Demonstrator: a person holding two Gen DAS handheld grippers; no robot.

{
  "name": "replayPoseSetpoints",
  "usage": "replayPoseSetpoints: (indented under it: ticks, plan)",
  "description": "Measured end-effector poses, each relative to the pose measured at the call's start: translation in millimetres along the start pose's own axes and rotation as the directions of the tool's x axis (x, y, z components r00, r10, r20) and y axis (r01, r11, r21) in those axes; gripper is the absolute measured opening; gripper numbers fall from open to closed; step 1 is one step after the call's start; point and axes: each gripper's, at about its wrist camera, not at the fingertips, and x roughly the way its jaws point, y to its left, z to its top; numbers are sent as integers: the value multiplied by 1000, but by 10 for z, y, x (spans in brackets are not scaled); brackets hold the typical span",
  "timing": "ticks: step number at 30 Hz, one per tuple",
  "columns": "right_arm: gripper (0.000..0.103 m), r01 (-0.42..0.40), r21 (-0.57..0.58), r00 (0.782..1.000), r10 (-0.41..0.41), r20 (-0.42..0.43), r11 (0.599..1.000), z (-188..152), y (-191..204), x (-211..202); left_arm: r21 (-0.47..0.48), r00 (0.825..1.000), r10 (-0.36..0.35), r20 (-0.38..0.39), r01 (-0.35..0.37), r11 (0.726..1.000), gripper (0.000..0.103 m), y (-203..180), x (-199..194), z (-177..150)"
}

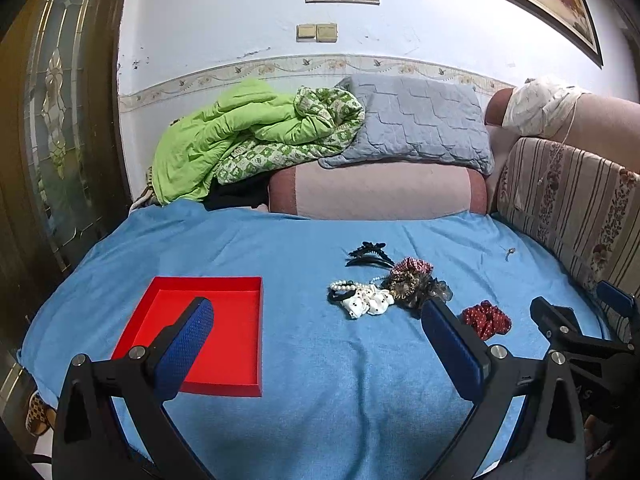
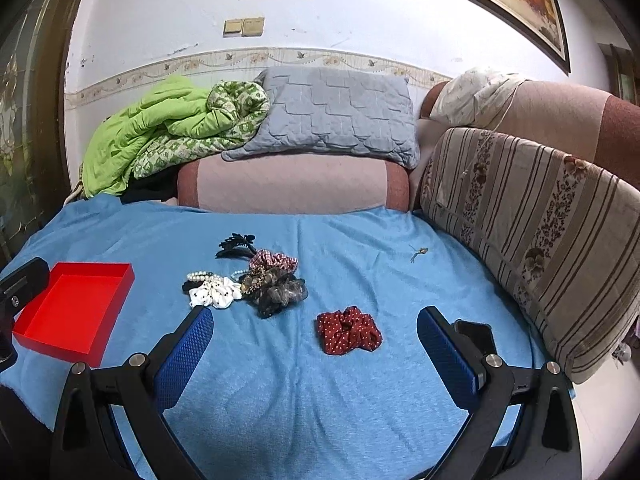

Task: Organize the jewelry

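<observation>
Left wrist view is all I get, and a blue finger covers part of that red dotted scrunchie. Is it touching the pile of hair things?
Observer: No. In the right wrist view the red scrunchie lies alone on the blue cloth, apart from the pile.
Operator: Is the other gripper open?
Observer: Yes, the right gripper is open and empty; the scrunchie shows between its fingers.
Operator: Anything else nearby?
Observer: A dark flat object lies behind its right finger; I cannot tell what.
</observation>
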Motion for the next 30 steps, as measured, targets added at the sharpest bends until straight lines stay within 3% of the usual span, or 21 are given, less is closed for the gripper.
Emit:
replayPoseSetpoints:
  ticks: [17, 30]
  plan:
    - [103, 1, 3, 998, -1, 58, 1000, 128, 29, -304, -29, 997, 14, 76, -12, 1000, 103, 154, -298, 84]
    - [103, -12, -2, 999, 12, 50, 1000, 342, 95, -183, -29, 996, 56, 63, -54, 998, 103, 260, -187, 231]
